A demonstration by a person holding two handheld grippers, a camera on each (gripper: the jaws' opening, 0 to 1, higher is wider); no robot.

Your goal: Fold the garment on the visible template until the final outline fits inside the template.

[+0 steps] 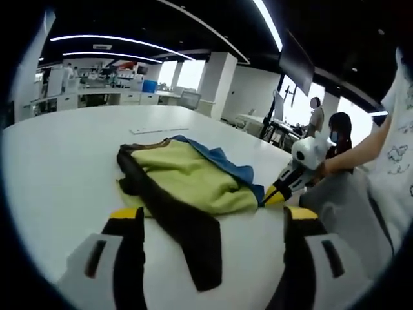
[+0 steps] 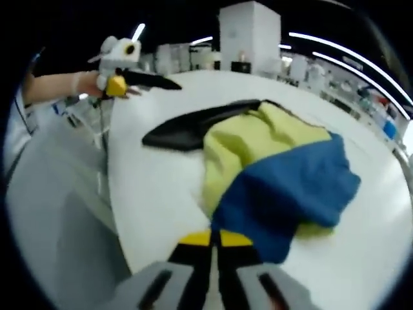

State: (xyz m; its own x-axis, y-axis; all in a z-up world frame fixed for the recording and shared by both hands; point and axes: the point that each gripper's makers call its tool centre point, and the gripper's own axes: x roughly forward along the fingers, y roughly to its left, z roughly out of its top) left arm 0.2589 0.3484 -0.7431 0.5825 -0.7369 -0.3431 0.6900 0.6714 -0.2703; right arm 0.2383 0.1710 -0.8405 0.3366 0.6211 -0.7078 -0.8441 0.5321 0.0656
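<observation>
A garment of yellow-green [image 1: 187, 177], black and blue cloth lies crumpled on the white table [image 1: 64, 168]. One long black sleeve [image 1: 187, 232] runs toward my left gripper [image 1: 213, 216], whose jaws stand wide apart with the sleeve's end lying between and below them, untouched. My right gripper [image 2: 216, 237] is shut on the blue edge [image 2: 284, 194] of the garment. In the left gripper view, that right gripper [image 1: 268, 197] pinches the blue corner at the garment's right side. In the right gripper view, the left gripper [image 2: 119, 71] hovers beyond the black sleeve [image 2: 187, 132], held by a hand.
A thin white strip [image 1: 158, 130] lies on the table behind the garment. The table edge [image 2: 119, 213] drops to grey floor beside the person holding the grippers [image 1: 397, 161]. Two people [image 1: 335, 132] stand in the background near desks and a pillar [image 1: 216, 84].
</observation>
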